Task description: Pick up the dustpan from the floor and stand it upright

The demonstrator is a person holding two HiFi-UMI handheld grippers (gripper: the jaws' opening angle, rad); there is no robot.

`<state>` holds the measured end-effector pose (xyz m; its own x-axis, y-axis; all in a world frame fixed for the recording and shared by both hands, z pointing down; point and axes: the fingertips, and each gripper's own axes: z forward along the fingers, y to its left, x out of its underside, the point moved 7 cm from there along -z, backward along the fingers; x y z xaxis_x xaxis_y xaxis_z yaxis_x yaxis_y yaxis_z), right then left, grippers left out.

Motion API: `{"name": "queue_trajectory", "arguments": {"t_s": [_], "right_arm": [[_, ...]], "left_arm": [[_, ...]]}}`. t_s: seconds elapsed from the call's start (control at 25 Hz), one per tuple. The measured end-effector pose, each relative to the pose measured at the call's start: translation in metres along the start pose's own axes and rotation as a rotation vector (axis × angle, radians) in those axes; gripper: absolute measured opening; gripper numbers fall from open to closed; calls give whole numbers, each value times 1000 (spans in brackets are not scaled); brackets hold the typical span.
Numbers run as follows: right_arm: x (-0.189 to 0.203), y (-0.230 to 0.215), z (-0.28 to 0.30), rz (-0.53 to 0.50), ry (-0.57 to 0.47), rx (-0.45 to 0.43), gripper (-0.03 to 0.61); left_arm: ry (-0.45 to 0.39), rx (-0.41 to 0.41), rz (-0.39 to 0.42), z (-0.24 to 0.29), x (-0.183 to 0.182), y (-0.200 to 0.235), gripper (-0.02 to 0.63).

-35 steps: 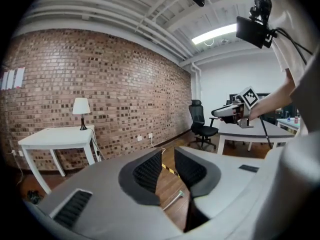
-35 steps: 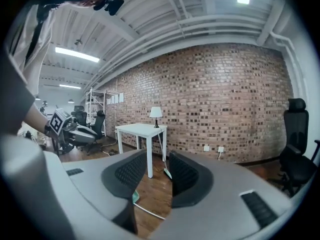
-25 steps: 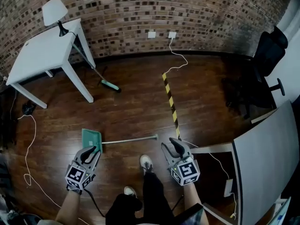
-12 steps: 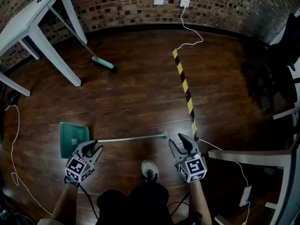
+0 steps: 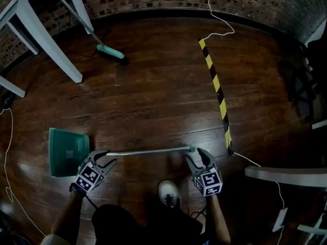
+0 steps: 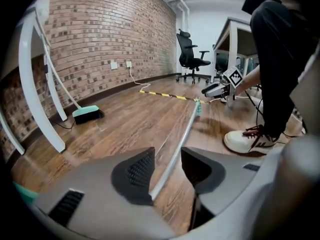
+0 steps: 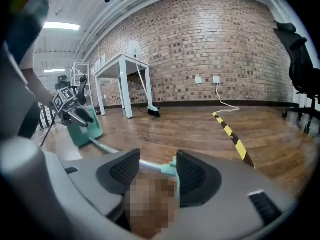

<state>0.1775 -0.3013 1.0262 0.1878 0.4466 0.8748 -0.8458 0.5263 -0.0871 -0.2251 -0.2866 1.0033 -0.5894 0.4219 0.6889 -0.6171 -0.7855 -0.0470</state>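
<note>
One dustpan flat on the floor, two tongs over its handle

The single green dustpan (image 5: 69, 152) lies on the wooden floor (image 5: 153, 101) – pan to the left in the head view, its one long metal handle (image 5: 148, 151) running right to a green tip. The left tongs (image 5: 107, 157) straddle the handle just beside the pan and the right tongs (image 5: 195, 156) straddle the green tip; both pairs of jaws are opening, the handle between them, with the pads not pressing on it. Elsewhere there is one broom (image 5: 110, 51) with a green head near the wall, one yellow-and-black tape strip (image 5: 217, 86) and one white shoe (image 5: 170, 193) between the arms.
</note>
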Motion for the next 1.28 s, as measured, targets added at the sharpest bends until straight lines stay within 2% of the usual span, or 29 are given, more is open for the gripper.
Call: {"name": "queue_trajectory", "arguments": {"t_s": [0.16,0.32,0.48,0.76,0.88,0.92,0.96,1.0,1.16,1.28], "right_arm": [[40,-11,27,16,74,17,255],[61,-16,42,-39,170,23,261],[66,-33,52,-36,203,111,261],[75,-38,75,5,252,101,261],[80,-33,76,-21,273,90,221],[81,-34,75,-30,279,104,161],[82,-35,73,-32,282,122,101],[83,-37,73,-28,284,135,80],[79,-38,71,-4,279,142,80],[54,-38,63,15,202,155,77]], "left_arm": [[76,39,48,34,24,6,204],[170,70,87,59,45,4,218],[194,39,131,73,49,5,218],[241,41,106,89,63,7,227],[264,47,118,91,69,2,227],[269,37,124,91,70,1,225],[275,25,133,92,71,1,194],[279,16,146,93,72,2,158],[289,13,230,93,72,1,147],[269,15,251,86,66,4,138]]}}
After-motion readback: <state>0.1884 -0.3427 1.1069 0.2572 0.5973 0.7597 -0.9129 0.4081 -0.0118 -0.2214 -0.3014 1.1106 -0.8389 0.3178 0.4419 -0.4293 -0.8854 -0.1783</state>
